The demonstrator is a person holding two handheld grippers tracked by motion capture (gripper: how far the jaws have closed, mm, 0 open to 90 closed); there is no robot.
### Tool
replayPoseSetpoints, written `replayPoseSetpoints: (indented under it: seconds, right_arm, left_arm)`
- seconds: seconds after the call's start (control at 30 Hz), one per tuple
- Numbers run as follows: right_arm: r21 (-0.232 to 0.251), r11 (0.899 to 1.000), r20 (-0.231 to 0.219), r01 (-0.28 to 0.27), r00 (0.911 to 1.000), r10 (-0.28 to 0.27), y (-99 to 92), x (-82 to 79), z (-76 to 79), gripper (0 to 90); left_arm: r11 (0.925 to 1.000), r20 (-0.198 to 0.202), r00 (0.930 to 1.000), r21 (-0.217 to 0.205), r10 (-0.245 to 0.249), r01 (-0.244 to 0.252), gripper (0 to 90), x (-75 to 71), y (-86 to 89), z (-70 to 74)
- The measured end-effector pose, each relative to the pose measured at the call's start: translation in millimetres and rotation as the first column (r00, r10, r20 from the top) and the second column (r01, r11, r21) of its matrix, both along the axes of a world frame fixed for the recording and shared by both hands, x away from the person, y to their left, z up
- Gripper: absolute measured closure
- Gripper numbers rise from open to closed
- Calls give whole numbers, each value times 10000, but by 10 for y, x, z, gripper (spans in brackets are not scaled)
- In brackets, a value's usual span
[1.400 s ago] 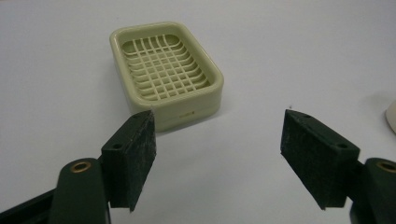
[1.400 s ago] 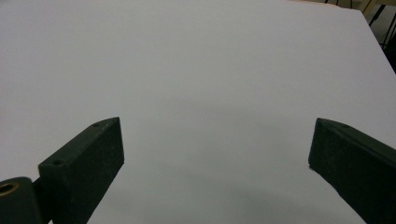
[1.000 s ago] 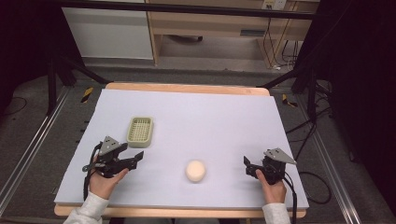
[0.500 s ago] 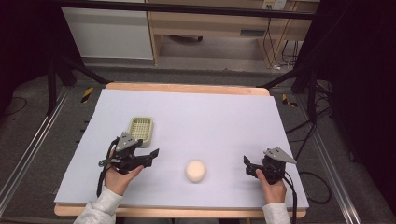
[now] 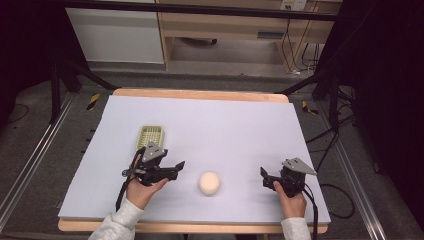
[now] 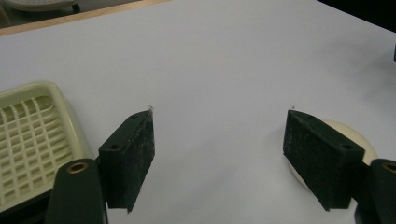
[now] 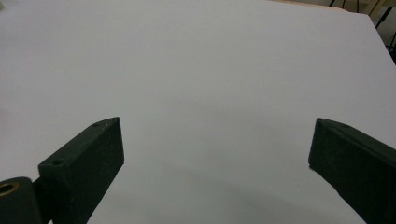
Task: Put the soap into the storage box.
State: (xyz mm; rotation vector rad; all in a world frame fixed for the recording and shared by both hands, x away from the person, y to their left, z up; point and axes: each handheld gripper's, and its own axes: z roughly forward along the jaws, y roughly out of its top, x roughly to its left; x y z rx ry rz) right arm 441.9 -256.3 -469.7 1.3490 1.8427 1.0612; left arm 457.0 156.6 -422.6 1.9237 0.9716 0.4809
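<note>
A cream round lump (image 5: 209,183) lies on the white table sheet (image 5: 230,125), near the front middle. A pale yellow-green slotted tray (image 5: 150,136) sits left of centre. My left gripper (image 5: 176,170) is held just in front of the tray, pointing right at the lump, a short way from it. In the left gripper view the left gripper (image 6: 220,112) stands open with bare sheet between its jaws, the lump (image 6: 359,140) showing behind the right jaw and the tray (image 6: 28,135) at the left. My right gripper (image 5: 265,177) rests at the front right, open (image 7: 218,120) over bare sheet.
The sheet covers a wooden table whose edge (image 5: 200,93) shows at the back. Metal rails (image 5: 30,165) run along both sides on the floor. Dark stand legs and cables (image 5: 325,100) lie beyond the back right corner.
My left gripper has moved right, from the table's left side to just in front of the tray and closer to the lump. The right gripper has stayed put.
</note>
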Motion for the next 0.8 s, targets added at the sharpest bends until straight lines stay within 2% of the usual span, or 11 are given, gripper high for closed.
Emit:
replayPoseSetpoints:
  seconds: [0.27, 0.8]
  right_arm:
    - [2, 10000, -3, 6, 10000, -6, 21, 10, -6, 38]
    - [-27, 10000, -31, -25, 10000, 25, 42, 25, -12, 38]
  left_arm:
    - [9998, -32, 9998, 12, -197, 197, 244, 8, -98, 15]
    - [9966, -174, 9971, 343, -746, 752, 237, 23, -296, 24]
